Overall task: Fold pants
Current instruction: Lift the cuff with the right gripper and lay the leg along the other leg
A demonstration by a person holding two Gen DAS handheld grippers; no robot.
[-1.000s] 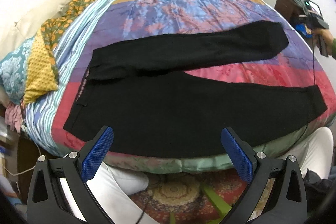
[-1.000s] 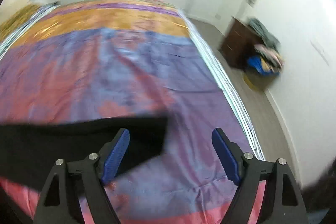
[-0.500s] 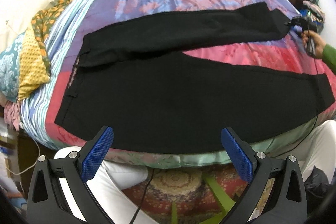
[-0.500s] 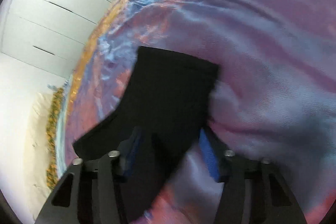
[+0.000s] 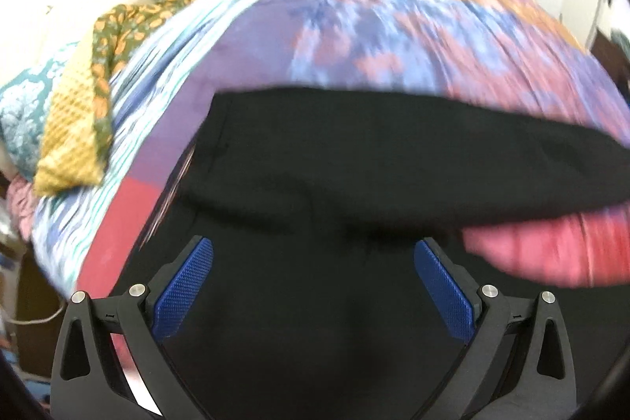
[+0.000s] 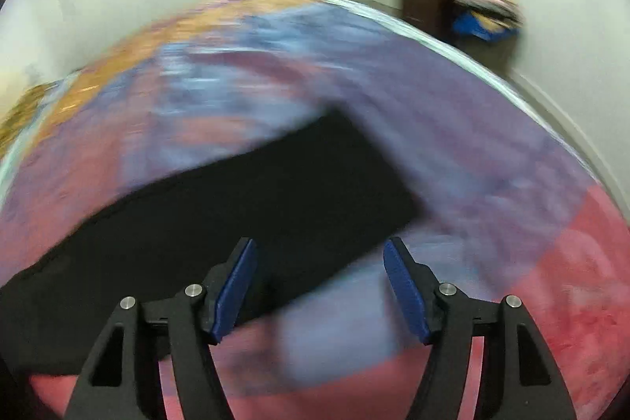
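Bedspread (image 5: pixel 393 38) under black pants (image 5: pixel 354 164) spread flat, far leg (image 6: pixel 275 191) now let go and lying apart, so the leg-over-leg fold seems undone; left tongs (image 5: pixel 313 286) wide, right tongs (image 6: pixel 319 286) opening, both empty.

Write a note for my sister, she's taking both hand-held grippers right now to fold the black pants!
Left hand-held gripper: open, holding nothing, over the pants near the waist end.
Right hand-held gripper: jaws opening, nothing pinched; one leg's cuff end lies just beyond them.
The pants lie flat on the colourful bedspread, legs spread apart.
Done: laid out only, no fold visible.
Left: bring one leg onto the other, then fold lengthwise. Views are blurred.
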